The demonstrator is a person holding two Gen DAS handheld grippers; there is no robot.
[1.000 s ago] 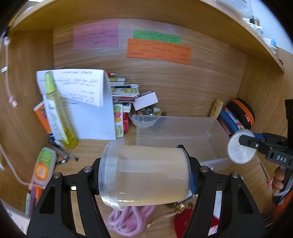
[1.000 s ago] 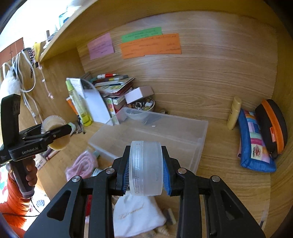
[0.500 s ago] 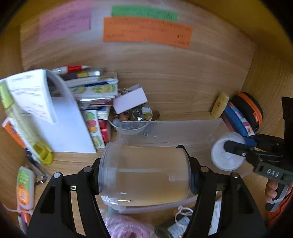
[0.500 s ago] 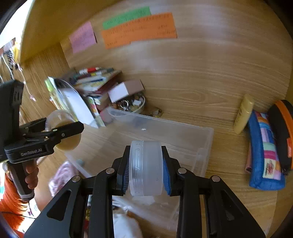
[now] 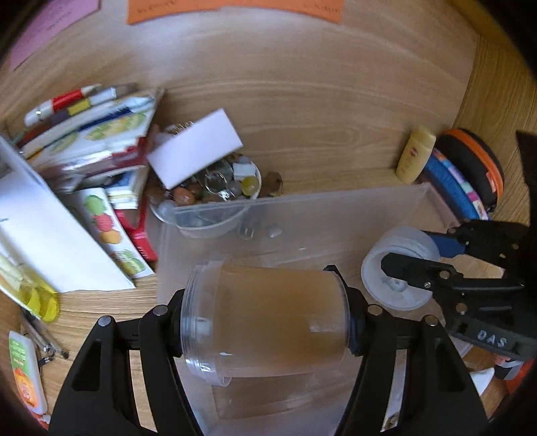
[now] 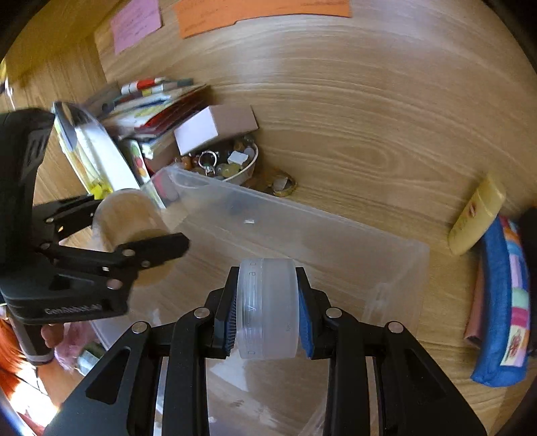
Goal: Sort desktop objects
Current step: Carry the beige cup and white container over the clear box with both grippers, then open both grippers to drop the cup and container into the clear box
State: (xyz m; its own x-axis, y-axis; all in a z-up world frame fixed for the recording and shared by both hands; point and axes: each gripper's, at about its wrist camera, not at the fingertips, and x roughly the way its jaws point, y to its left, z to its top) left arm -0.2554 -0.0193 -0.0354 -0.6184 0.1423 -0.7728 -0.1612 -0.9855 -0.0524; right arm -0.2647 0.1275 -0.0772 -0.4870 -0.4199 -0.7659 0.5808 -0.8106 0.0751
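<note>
1. A wood-grain bench [image 6: 369, 141] meets a wooden back panel carrying an orange note [image 6: 261, 13] and a pink note [image 6: 136, 23].
2. A clear bin [image 6: 302, 234] sits mid-bench; beside it, a bowl of trinkets [image 5: 214, 191].
3. The left tool [image 5: 265, 322] clamps a clear jar [image 5: 268, 318] sideways above the bin; the right tool [image 6: 268, 308] pinches its lid [image 6: 268, 302] there too.
</note>
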